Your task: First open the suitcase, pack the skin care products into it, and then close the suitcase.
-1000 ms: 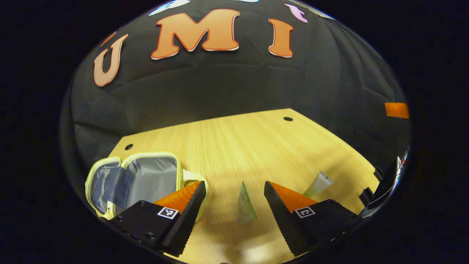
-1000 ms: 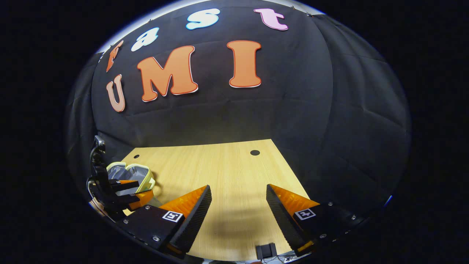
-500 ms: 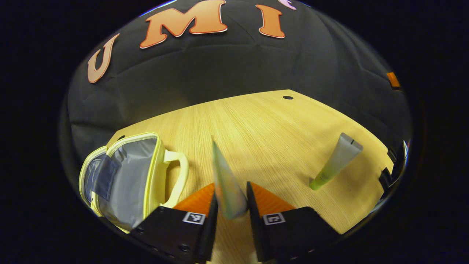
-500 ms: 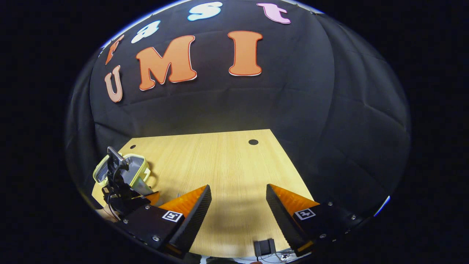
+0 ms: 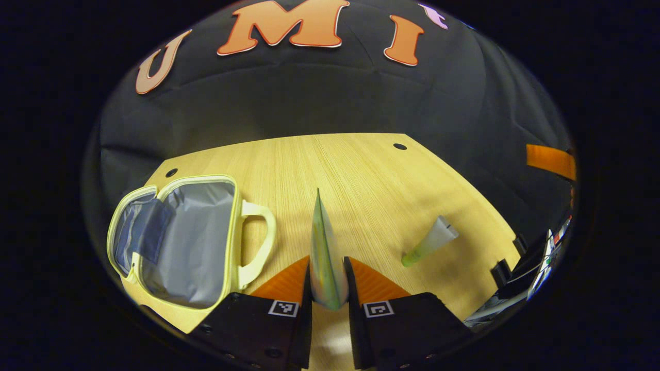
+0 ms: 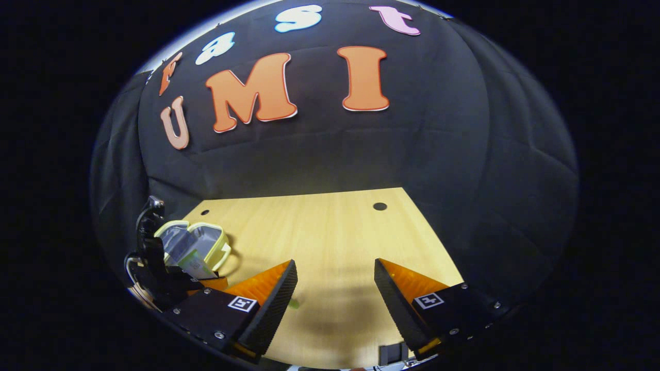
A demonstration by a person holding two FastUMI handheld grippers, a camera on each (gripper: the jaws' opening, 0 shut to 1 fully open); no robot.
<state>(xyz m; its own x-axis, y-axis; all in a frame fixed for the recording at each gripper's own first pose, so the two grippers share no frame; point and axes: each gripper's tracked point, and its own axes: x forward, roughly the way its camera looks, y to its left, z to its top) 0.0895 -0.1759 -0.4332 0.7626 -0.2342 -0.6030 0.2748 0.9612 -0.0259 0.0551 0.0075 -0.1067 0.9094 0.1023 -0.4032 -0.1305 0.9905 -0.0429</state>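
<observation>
Fingers point(image 5: 301, 288) of the left gripper point(image 5: 328, 301) are pinched on one flat sachet point(image 5: 324, 257), pressing it from both sides at lower centre of the left gripper view; the sachet stands on edge and points up the frame, above the wooden table point(image 5: 356, 170). Fingers point(image 6: 276, 296) of the right gripper point(image 6: 335, 293) are spread wide at the bottom of the right gripper view with nothing between them.

Item count:
- Suitcases: one. The pale yellow suitcase point(image 5: 180, 242) lies open at left of the left gripper view, both grey-lined halves facing up, handle toward frame centre. No product is seen inside it.
- Skin care products: two. The sachet is in the left gripper; one tube point(image 5: 430, 241) lies on the table at right of centre, well apart from the suitcase.

At lower left of the right gripper view the left gripper holds the sachet in front of the open suitcase.
</observation>
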